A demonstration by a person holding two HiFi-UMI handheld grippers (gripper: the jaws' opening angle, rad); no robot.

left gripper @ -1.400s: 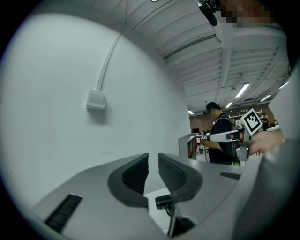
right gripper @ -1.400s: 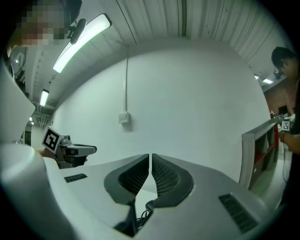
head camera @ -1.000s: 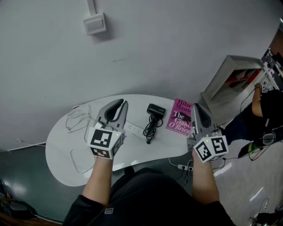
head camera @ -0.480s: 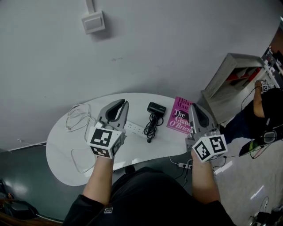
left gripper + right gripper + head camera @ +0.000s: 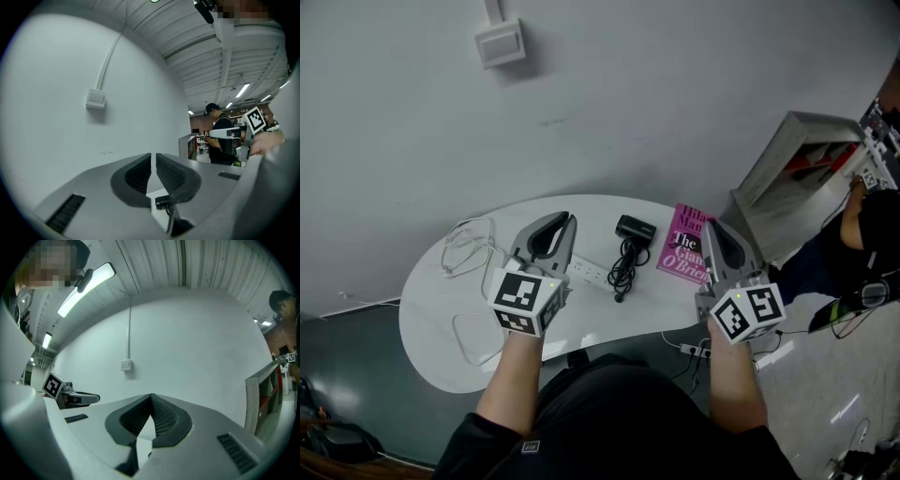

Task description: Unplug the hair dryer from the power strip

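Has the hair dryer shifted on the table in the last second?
No. In the head view the hair dryer keeps its place between the power strip and the pink book.

Your left hand-held gripper [image 5: 555,225] hangs over the white surface [image 5: 431,305], jaws closing with nothing between them, just beside the power strip [image 5: 586,273]. The black hair dryer [image 5: 631,229] lies near a pink book [image 5: 684,255], which your right hand-held gripper [image 5: 717,234] overlaps.
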